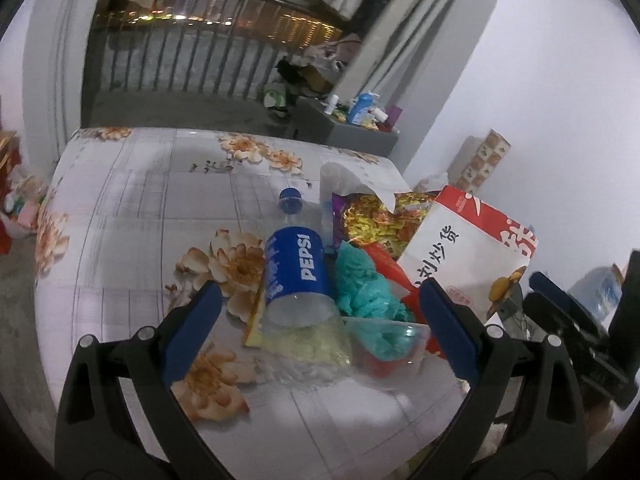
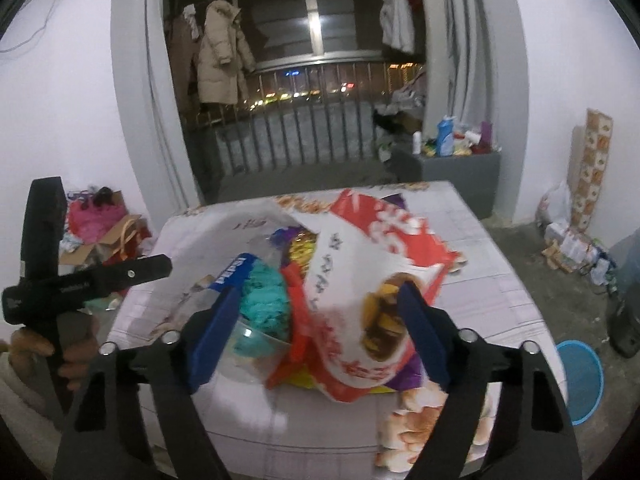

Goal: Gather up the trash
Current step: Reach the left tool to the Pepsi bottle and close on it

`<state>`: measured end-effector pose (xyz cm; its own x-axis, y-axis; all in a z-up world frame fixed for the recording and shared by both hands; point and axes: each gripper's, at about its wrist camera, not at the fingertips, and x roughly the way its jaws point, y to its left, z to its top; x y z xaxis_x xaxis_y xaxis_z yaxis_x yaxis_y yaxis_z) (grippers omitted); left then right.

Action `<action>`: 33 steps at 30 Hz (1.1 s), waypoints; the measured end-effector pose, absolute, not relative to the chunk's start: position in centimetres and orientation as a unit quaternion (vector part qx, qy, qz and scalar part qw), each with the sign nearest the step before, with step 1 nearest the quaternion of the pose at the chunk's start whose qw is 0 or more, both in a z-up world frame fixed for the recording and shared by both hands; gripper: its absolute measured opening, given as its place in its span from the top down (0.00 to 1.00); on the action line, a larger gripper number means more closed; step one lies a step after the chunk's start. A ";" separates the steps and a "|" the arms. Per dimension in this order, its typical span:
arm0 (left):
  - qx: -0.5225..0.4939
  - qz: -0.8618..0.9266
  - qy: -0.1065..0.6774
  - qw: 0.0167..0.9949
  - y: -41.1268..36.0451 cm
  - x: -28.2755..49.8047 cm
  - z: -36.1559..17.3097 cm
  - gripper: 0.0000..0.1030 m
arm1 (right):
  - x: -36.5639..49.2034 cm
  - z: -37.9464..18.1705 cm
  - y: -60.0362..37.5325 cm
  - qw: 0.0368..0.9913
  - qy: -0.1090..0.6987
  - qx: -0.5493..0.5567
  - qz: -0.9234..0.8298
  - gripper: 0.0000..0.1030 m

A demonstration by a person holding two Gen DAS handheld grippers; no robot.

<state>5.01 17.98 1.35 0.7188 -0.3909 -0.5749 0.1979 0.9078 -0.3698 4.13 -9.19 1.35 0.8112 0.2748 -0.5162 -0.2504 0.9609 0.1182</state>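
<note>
Right gripper [image 2: 316,308] angled down, open over snack bag [image 2: 360,280]

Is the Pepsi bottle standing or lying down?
Lying down. The Pepsi bottle rests on its side on the floral tablecloth, its blue cap pointing away, beside the trash pile.

White walls [image 2: 568,40]. Balcony doorway w/ grey frame [image 2: 132,100], dark railing [image 2: 304,136], city lights beyond; beige coat [image 2: 222,56] and white garment [image 2: 396,16] hang there. Grey cabinet [image 2: 460,176] at right w/ bottles. Floral-cloth surface [image 1: 132,208]. Grey concrete floor [image 2: 540,276]; blue basin [image 2: 582,380] at right.
</note>
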 end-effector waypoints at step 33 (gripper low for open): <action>-0.218 -0.296 0.536 0.760 18.5 19.1 -6.8 0.33 | 18.3 -6.3 -2.8 0.779 0.589 0.064 0.204 0.55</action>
